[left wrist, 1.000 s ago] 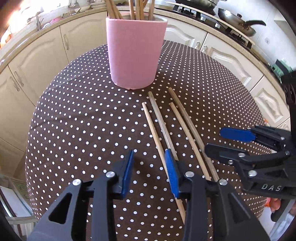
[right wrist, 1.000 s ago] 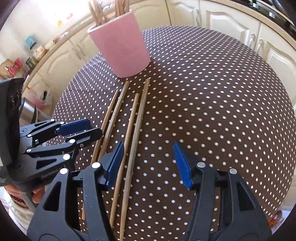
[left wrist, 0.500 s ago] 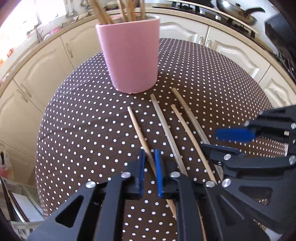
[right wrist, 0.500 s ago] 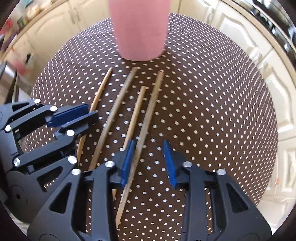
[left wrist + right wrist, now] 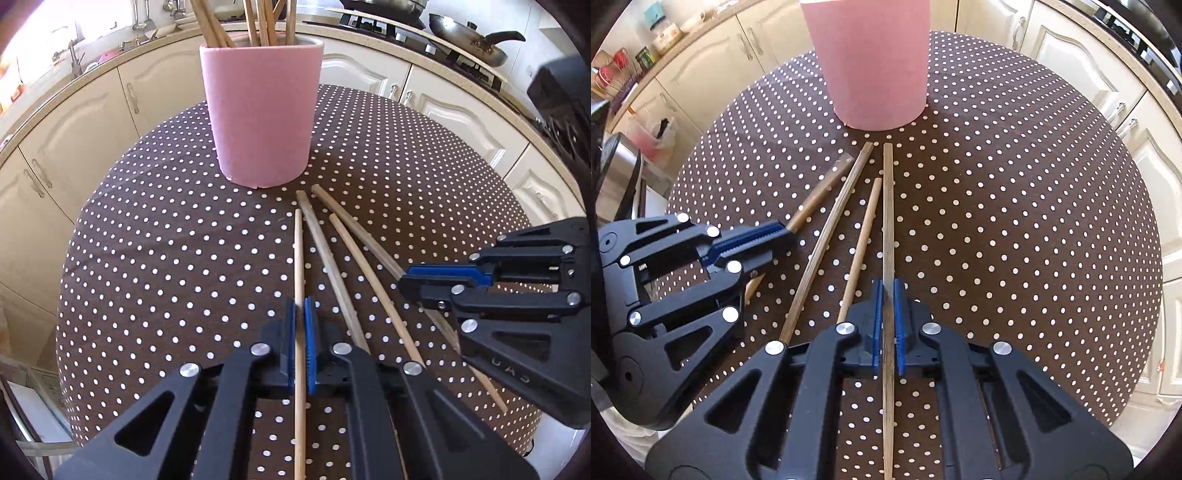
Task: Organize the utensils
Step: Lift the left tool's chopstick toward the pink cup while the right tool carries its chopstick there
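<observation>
Both grippers clamped, one chopstick each. Left gripper (image 5: 300,334) has its blue pads closed on the leftmost chopstick (image 5: 298,258) — stick runs straight out between the fingers, tip pointing at the pink holder (image 5: 260,110). Right gripper (image 5: 887,321) is closed on the rightmost chopstick (image 5: 887,206), same alignment, far end just short of the holder's base.

Two loose chopsticks (image 5: 846,221) lie between the held ones on the brown polka-dot tablecloth (image 5: 1015,221), angled, fanning toward the holder. Can't tell whether the held sticks are lifted off the cloth or touching it.

Holder stands upright near the table's far edge, already packed with more chopsticks (image 5: 255,22). Cream cabinets (image 5: 74,122) behind — frying pan (image 5: 469,37) on the hob at back right.
</observation>
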Tool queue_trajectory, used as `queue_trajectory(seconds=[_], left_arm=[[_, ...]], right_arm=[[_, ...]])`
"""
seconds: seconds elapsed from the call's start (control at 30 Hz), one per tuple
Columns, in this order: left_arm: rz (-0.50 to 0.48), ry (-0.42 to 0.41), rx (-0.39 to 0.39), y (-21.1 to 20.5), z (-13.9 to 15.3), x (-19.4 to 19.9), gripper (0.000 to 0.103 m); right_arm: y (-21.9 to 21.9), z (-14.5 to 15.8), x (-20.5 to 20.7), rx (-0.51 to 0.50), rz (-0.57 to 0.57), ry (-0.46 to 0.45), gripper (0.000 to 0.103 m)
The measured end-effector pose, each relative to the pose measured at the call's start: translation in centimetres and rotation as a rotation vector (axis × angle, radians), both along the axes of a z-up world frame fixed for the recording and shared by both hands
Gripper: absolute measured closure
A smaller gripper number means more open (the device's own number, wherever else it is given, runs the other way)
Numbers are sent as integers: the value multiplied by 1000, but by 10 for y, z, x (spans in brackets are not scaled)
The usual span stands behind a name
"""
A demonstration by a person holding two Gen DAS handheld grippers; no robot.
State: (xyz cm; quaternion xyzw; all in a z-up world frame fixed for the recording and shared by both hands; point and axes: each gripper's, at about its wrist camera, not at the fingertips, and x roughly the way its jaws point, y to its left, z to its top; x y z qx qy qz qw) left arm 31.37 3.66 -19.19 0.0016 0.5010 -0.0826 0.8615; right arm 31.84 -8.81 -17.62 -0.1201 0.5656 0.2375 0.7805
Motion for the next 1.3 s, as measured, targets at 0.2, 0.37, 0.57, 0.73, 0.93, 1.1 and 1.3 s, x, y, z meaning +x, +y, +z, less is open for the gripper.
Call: queue_trajectory(seconds=[0.2,0.37,0.57,0.73,0.93,1.1,1.3], left_arm=[[-1,-64,-31,10,15,-10,98],[7,-138,-70,19,38,-25,98],[19,-272,-99,20,68,-45,98],[28,-385,-125,14,94,-53,98],[30,-517,-156,5,125,-60,98],[15,-617,-198,4,144,-58,98],[15,-764,-225,6,165,-50,98]], right_arm=[[-11,12,-10,75,-8,-44,97],[-21,38,-27,148,-4,-124,97],[-32,70,-50,243,-22,-252,97],[-34,94,-62,323,-41,-345,97],[-32,107,-64,419,-72,-448,97],[-33,124,-63,484,-85,-554,97],[-35,142,-57,541,-121,-688,97]])
